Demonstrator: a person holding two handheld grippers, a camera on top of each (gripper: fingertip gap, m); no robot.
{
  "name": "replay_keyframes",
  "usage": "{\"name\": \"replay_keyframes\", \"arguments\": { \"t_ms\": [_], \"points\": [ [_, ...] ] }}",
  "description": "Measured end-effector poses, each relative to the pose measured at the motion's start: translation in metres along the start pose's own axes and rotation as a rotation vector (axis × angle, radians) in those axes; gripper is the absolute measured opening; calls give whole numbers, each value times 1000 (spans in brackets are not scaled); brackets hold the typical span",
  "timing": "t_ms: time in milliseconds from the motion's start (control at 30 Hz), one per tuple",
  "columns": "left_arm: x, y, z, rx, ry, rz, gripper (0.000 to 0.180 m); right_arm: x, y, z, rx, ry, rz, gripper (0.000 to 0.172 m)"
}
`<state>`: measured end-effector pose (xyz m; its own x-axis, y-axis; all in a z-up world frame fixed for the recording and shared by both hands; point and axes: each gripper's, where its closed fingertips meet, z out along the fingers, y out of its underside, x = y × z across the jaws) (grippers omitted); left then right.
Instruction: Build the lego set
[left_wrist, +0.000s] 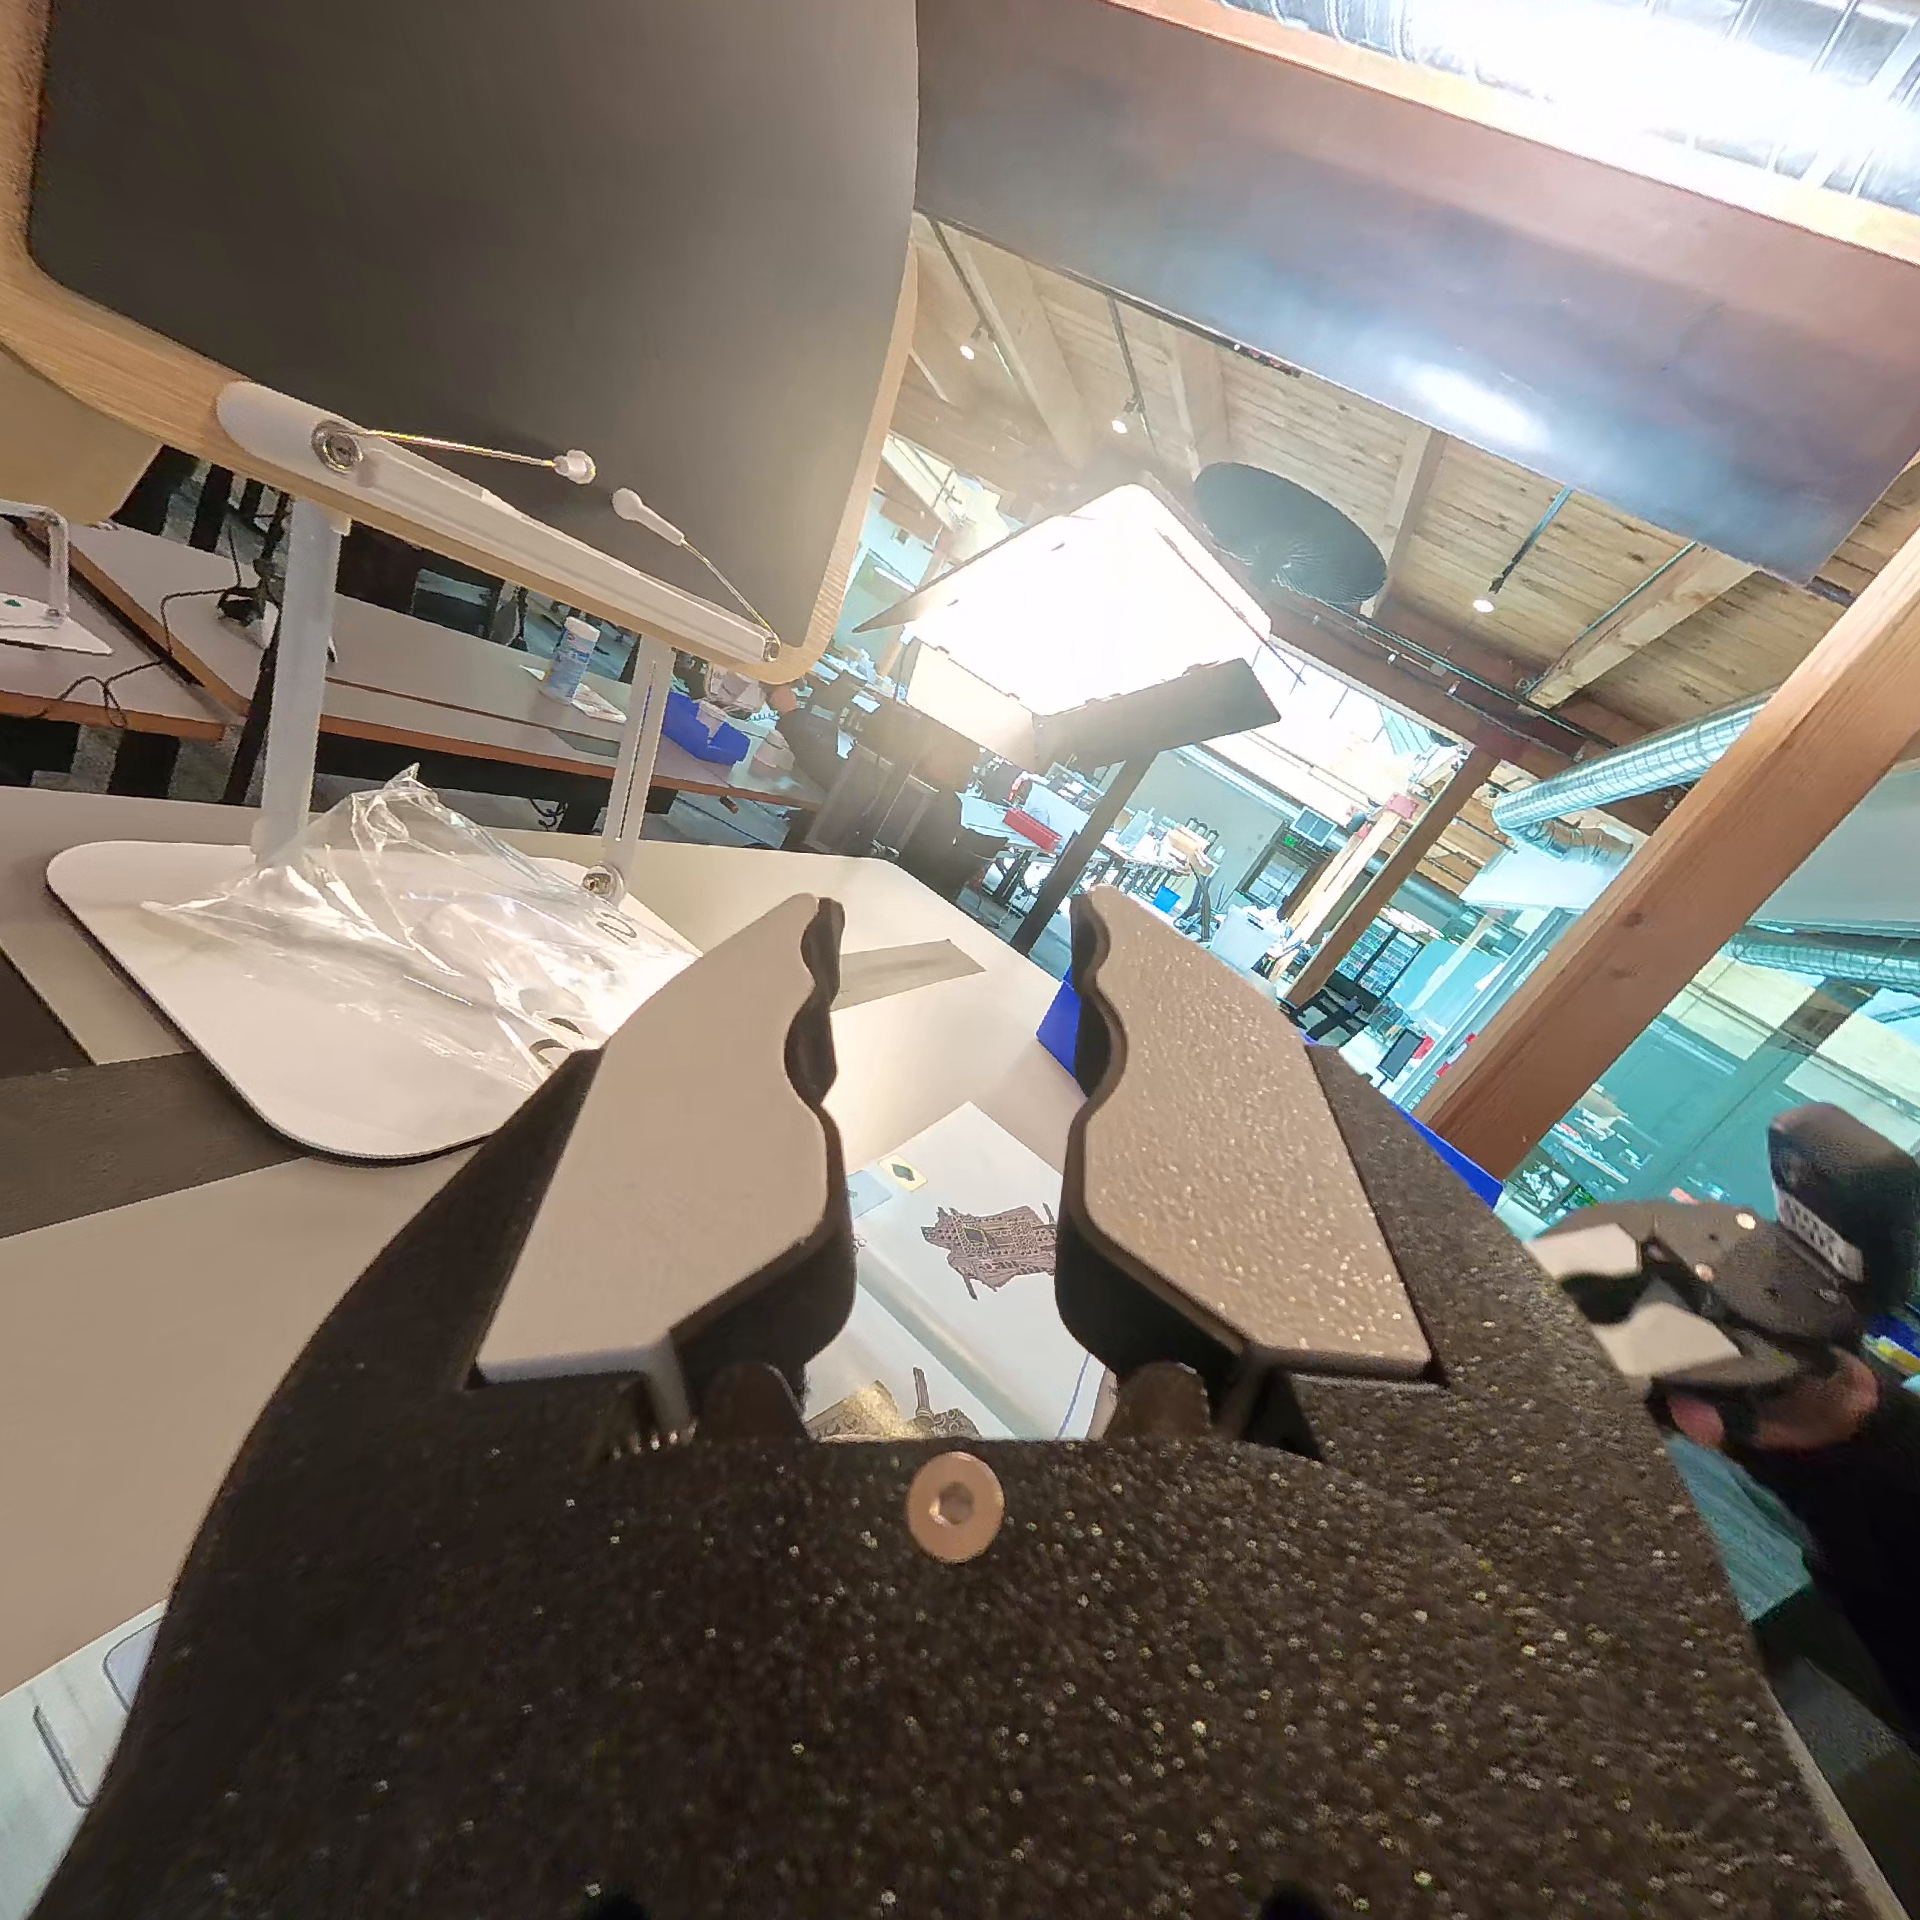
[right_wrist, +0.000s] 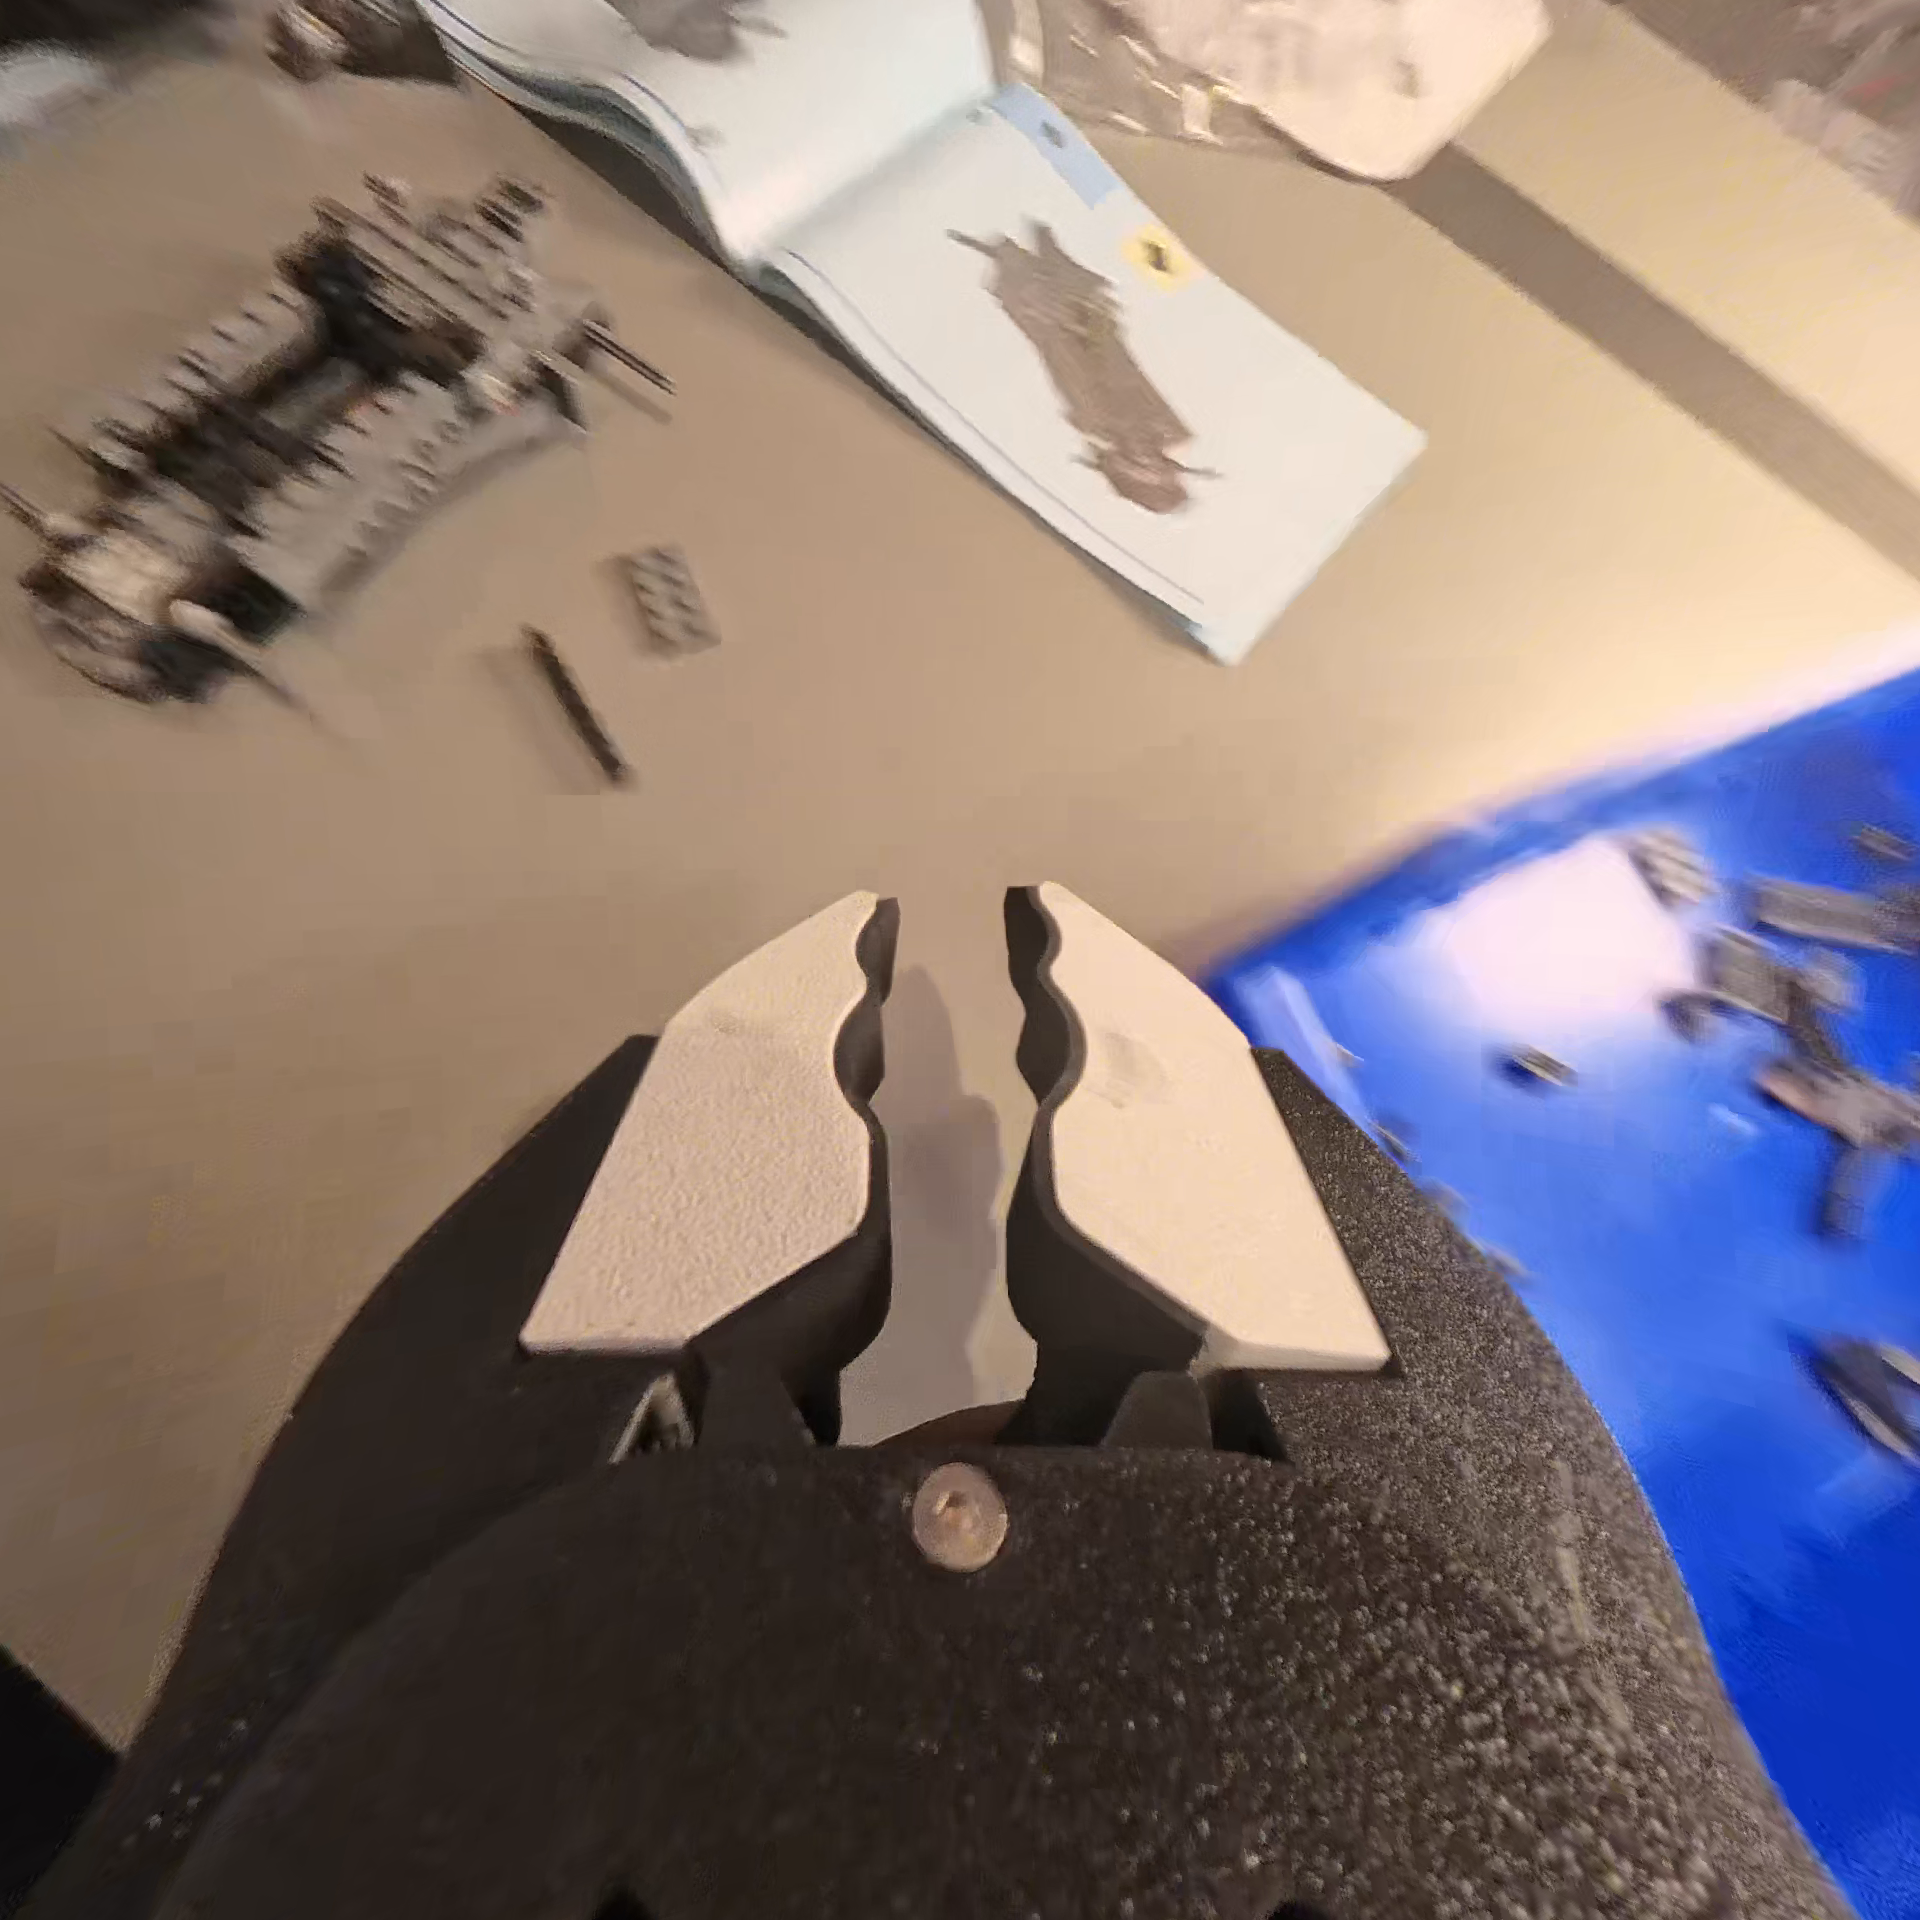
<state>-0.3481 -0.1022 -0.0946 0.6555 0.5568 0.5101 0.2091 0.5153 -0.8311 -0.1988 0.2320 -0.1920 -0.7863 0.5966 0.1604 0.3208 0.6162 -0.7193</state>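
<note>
1. Two handheld grippers are in view, both with nothing in their grasp. The right gripper (right_wrist: 951, 914) hangs over bare tabletop (right_wrist: 312, 1039), its fingers a narrow gap apart, touching nothing.
2. Just right of that gripper sits a blue bin (right_wrist: 1558, 1403) of small dark building pieces; the view is motion-blurred, so a fast swing could clip the bin's rim.
3. Beyond the bin, a loose grey studded plate (right_wrist: 670, 601) and a dark rod (right_wrist: 577, 701) lie on the table, easily scattered.
4. Farther from the bin lie an open instruction booklet (right_wrist: 1278, 436) and a grey brick model (right_wrist: 301, 416).
5. The left gripper (left_wrist: 956, 935) points up and away, fingers wide apart, above the booklet and near a crumpled clear plastic bag (left_wrist: 395, 914), which could snag.
</note>
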Motion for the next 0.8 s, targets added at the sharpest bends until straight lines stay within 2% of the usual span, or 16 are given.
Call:
{"name": "replay_keyframes", "arguments": {
  "t_ms": [100, 167, 233, 367, 467, 533, 600, 733, 767, 800],
  "points": [
    [1, 2, 2, -6, 2, -1, 43, 76, 39, -31, -173, 216, -1, 23],
    [2, 4, 3, -10, 4, -1, 43, 100, 61, -40, -253, 232, 15, 26],
    [3, 6, 5, -14, 7, -2, 43, 103, 78, -40, -318, 175, 18, 30],
    [3, 9, 6, -25, 3, 5, 43, 94, 89, -34, -391, 71, 2, 34],
    [2, 9, 5, -25, -3, 5, 43, 90, 96, -30, -469, 64, -19, 37],
    [1, 8, 3, -23, -8, 7, 43, 81, 93, -28, -500, 43, -36, 45],
    [0, 7, 2, -19, -13, 6, 43, 63, 88, -26, -524, -13, -70, 45],
    [-1, 8, 2, -22, -18, 9, 43, 7, 73, -30, -566, -232, -173, 40],
    [0, 8, 2, -25, -18, 11, 43, -4, 69, -33, -578, -280, -195, 45],
    [0, 9, 2, -28, -19, 13, 43, -9, 65, -35, -573, -299, -238, 39]
  ]
}}
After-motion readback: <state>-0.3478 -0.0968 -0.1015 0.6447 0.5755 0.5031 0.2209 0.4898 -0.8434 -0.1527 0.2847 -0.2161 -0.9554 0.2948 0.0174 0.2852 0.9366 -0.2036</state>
